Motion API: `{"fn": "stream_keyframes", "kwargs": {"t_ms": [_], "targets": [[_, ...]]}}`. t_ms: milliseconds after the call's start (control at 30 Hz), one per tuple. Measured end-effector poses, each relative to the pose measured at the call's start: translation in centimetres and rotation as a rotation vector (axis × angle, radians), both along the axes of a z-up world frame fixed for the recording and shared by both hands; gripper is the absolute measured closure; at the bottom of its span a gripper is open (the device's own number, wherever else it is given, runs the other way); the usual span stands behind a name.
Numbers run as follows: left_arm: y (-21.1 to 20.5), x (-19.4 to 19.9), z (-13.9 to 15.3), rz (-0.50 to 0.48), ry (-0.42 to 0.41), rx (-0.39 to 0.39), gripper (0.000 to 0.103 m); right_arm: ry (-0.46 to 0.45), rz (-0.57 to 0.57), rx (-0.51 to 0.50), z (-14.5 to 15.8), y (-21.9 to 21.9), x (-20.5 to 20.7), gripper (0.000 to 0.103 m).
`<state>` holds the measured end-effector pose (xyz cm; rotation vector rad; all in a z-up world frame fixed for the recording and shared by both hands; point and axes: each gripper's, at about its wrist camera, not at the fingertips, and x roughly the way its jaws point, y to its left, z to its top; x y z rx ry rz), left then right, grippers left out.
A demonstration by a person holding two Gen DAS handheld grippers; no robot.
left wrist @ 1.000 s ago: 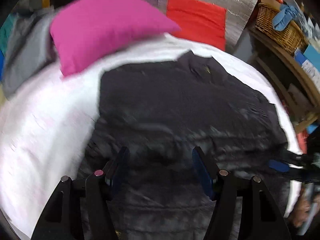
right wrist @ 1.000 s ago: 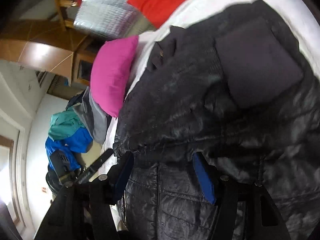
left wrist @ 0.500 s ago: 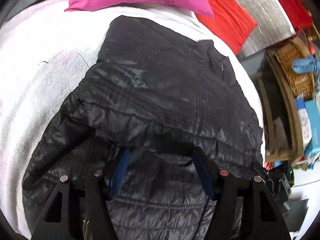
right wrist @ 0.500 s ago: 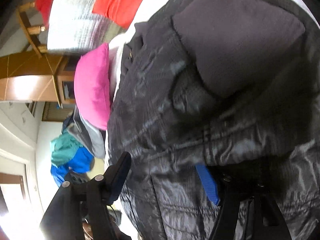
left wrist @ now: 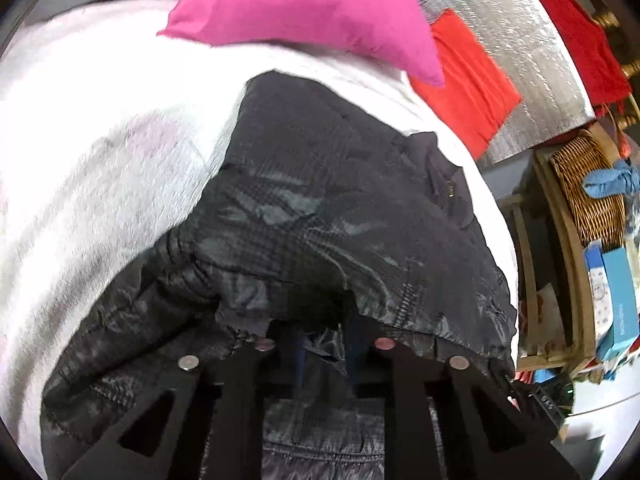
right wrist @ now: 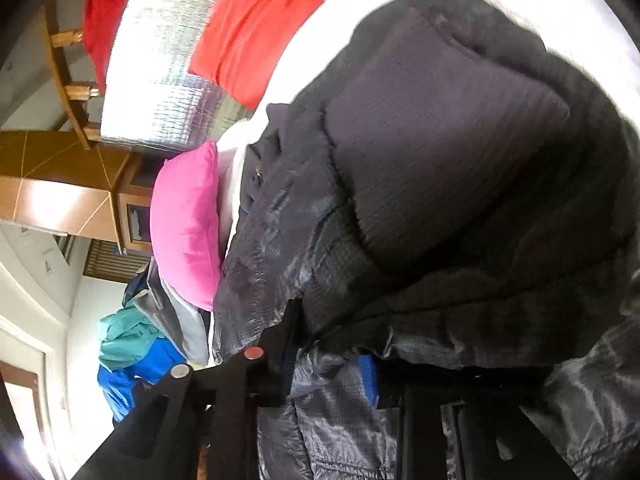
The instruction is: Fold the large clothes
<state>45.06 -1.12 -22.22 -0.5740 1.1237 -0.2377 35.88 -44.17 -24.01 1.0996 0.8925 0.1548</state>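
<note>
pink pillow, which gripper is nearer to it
Left. The left gripper grips the black jacket hem on the pink pillow side; the right gripper grips the hem farther away.

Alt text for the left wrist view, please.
The left gripper, its fingers just closed, pinches a fold of a black puffer jacket on a white bedcover. A pink pillow lies beyond.

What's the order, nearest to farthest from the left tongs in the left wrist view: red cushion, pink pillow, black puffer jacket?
1. Black quilted puffer jacket, pinched in the left tongs, directly ahead.
2. Bright pink pillow, beyond the jacket on the white bedcover, top centre.
3. Red rectangular cushion, against the silver backing, upper right.
</note>
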Motion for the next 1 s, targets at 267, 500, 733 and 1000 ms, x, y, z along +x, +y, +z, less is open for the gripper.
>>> {"fn": "stream_keyframes", "kwargs": {"t_ms": [267,500,733,1000], "targets": [[-1.7,0.1,-1.2,-0.074,0.033,0.145,0.086,0.086,0.053,-0.120,-0.6,1.1,1.1,0.077],[-1.6,-0.7,0.6,-0.133,0.032,0.180,0.076,0.042,0.169,-0.117,2.3,0.9,1.0,0.052],[-0.6,-4.3,4.8,-0.186,-0.079,0.293,0.068,-0.048,0.273,-0.189,4.9,-0.9,-1.5,0.044],[2.7,-2.3,4.8,0.001,-0.155,0.541,0.036,0.030,-0.149,-0.378,4.8,-6.0,-2.0,0.030]]}}
